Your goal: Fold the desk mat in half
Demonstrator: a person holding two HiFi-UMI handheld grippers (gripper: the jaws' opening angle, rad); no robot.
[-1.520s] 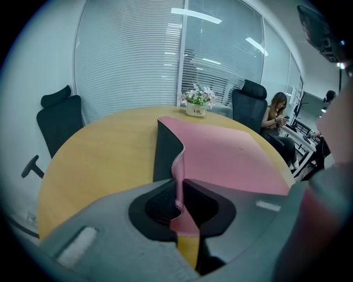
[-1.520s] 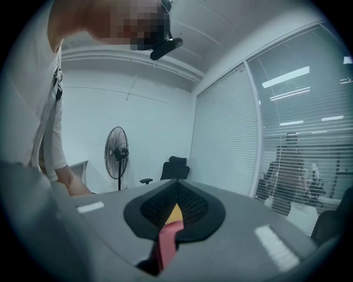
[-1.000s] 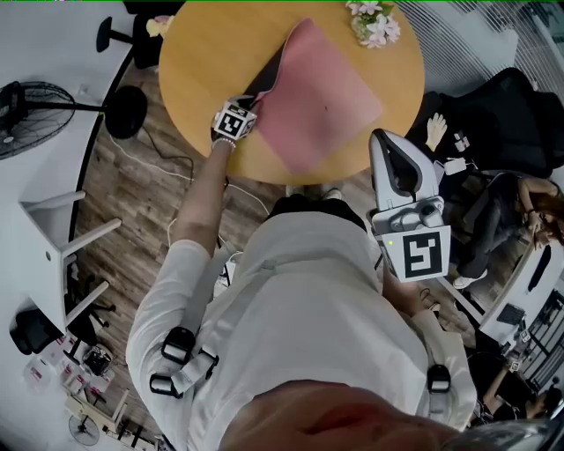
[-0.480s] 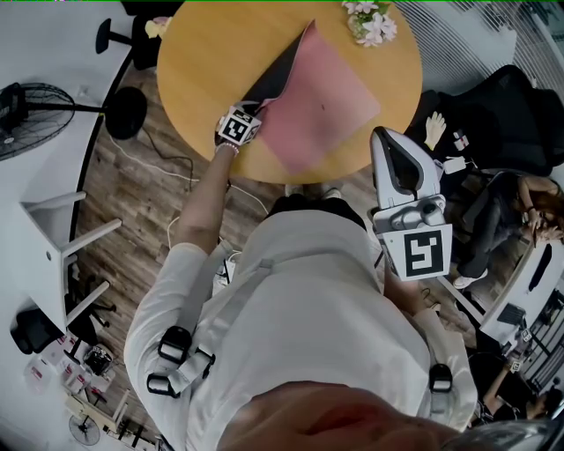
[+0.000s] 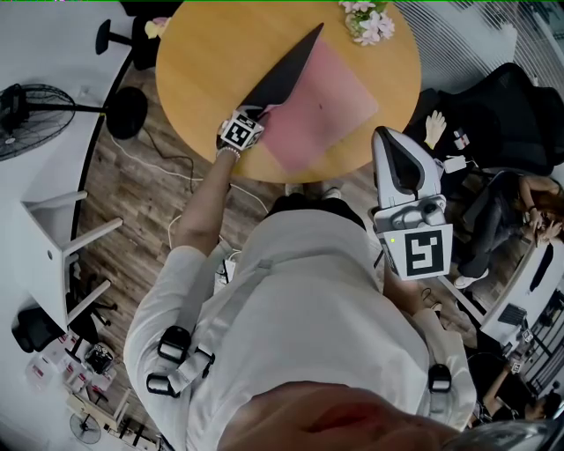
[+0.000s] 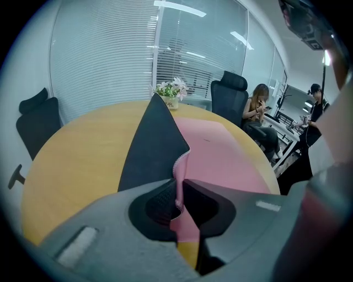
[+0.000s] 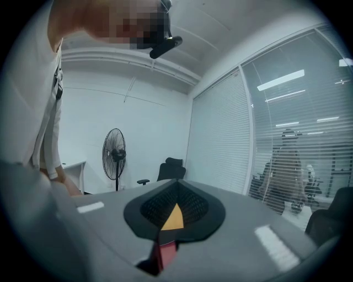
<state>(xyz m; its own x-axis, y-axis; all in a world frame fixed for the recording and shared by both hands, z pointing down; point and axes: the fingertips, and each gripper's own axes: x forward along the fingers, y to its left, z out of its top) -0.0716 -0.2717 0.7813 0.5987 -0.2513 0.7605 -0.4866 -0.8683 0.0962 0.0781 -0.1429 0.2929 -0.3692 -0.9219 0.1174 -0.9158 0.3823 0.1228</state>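
You are working at a round wooden table (image 5: 203,79) that stands on plank flooring (image 5: 132,194), with slatted blinds (image 6: 105,60) on the glass walls beyond the table. There is one mat (image 5: 330,101) on the table, on the side nearer the seated people. Its pink face lies flat, and the edge toward the table's middle is raised so the black underside stands up like a sail. Your left gripper (image 6: 179,193) pinches the mat's near corner, with the pink edge clamped between its pads. Your right gripper (image 5: 388,145) hangs off the table's near rim with its jaws pressed together and nothing in them. Count one flower pot (image 5: 370,22) at the table's far edge, one standing fan (image 5: 26,110) on the floor away from the table, and two black office chairs (image 6: 34,118) (image 6: 230,95) behind the table. Each gripper's cube carries square black-and-white markers (patterns, not words), and the pot's small lettering is too fine to read.
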